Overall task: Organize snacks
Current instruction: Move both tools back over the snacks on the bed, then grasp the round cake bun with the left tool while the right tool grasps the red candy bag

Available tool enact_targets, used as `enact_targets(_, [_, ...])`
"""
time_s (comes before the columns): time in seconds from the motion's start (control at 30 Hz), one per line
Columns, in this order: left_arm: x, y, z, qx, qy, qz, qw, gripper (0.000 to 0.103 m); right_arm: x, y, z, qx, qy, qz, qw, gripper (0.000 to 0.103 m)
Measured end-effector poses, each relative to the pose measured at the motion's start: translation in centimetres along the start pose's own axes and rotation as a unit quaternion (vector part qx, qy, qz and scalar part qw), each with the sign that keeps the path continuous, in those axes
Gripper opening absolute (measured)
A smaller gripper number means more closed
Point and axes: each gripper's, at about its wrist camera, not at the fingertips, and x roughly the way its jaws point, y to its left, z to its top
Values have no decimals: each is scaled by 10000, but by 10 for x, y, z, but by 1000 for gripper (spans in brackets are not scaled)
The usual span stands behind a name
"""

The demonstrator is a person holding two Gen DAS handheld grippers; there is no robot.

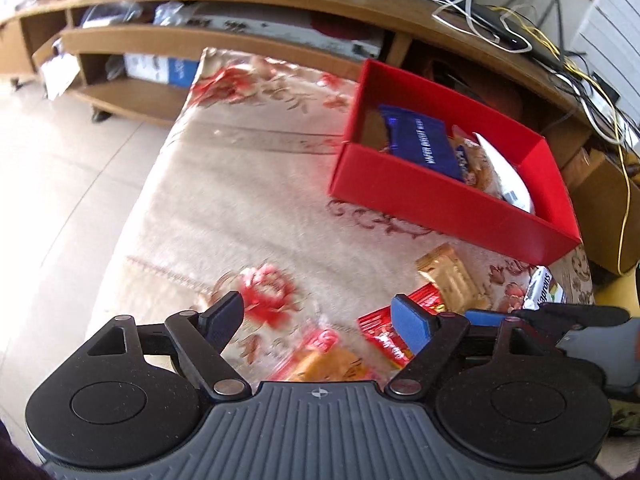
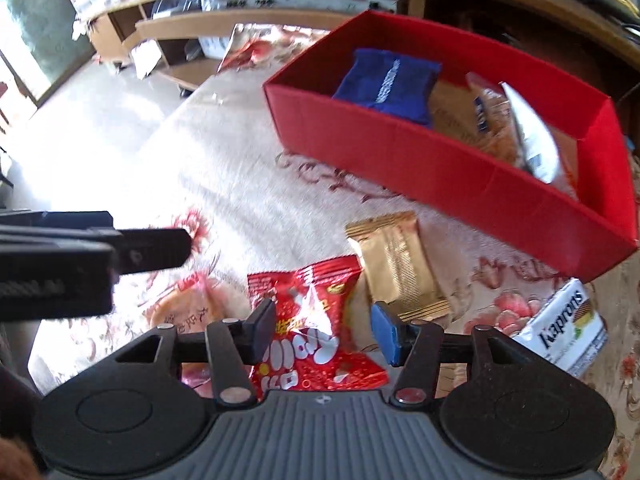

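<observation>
Floral cream cloth point(image 2: 240, 184) covered the table in front of a low wooden shelf unit point(image 1: 224, 36). On it, at six o'clock in the right wrist view, lay a red snack packet point(image 2: 312, 328), glossy and crinkled, with white bubble lettering. Its upper part sat between the fingers of the right gripper point(image 2: 324, 332), whose jaws stood apart without pressing it. A gold ribbed packet point(image 2: 396, 264) touched it at one o'clock, a white wafer pack point(image 2: 568, 328) lay at three o'clock, and an orange packet point(image 2: 188, 304) at nine o'clock. The left gripper point(image 1: 320, 322) hung spread wide and empty over the orange packet. At one o'clock stood a red box point(image 2: 440, 156) holding a blue packet point(image 2: 384, 84) and other snacks.
</observation>
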Motion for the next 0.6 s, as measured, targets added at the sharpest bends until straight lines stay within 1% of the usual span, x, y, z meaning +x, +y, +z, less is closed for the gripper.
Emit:
enact_targets(0.07, [0,5,-1,-78,28,-20,10000,85,4,3,1,-47,23,-8,10000,51])
enact_targets(0.2, [-1,10,-4,-128,56,-23,9999,86,7,8,5,-87,59,110,9999,52])
enact_targets(0.3, [0,15,-7,-197,88,-7,9998,87,11,14,5,-247,102,145,9995,57])
enact_targets(0.37, [0,18,-10,-273,141,-10,9995,87,13,16,5,-298,123,155,9994,62])
enact_targets(0.5, [1,23,-15,-418,248,-70,9988,87,10,12,4,-281,162,164,9993,63])
enact_targets(0.6, [-1,25,-18,-463,279,-125,9985,87,1,8,3,-292,91,334,9990,65])
